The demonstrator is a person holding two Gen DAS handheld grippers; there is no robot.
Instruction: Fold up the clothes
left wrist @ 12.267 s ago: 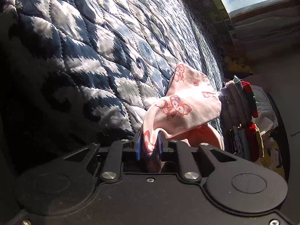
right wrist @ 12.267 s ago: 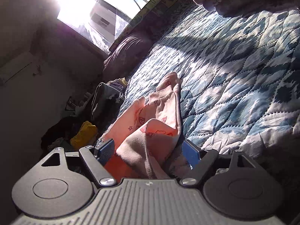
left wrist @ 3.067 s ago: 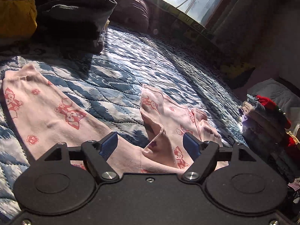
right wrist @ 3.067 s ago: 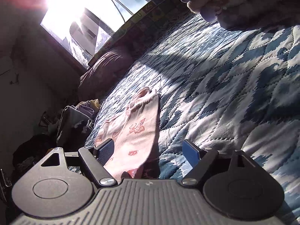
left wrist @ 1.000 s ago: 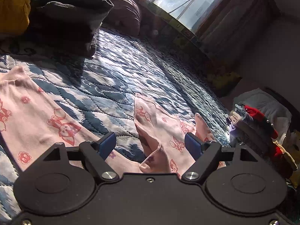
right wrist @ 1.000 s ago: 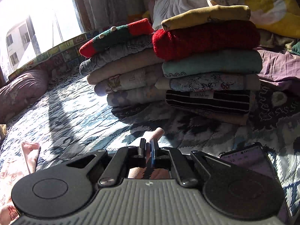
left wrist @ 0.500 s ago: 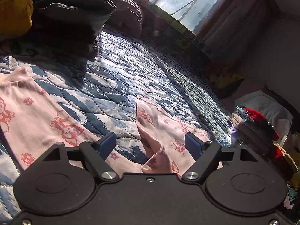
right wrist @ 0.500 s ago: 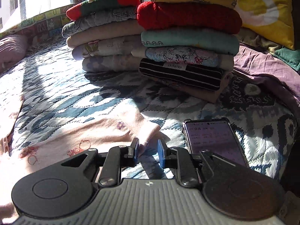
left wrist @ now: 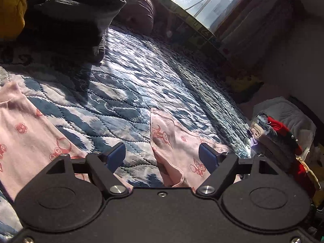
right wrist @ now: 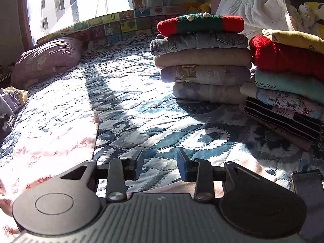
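Observation:
Pink pants printed with red cartoon animals lie spread on the blue-and-white quilt. In the left wrist view one leg runs off to the left and the other leg lies crumpled in front of my left gripper, which hangs open above the cloth. In the right wrist view a pink pant leg lies at the left, and a pink edge shows under my right gripper, which is open with bare quilt between its fingers.
Two stacks of folded clothes stand at the right. A phone lies by the right gripper. A purple pillow and a window are at the far end. A dark pile of clothes sits at the back left.
My right gripper, shut on the pink cloth a second ago, has opened and let it go. The left gripper has stayed open over the pants.

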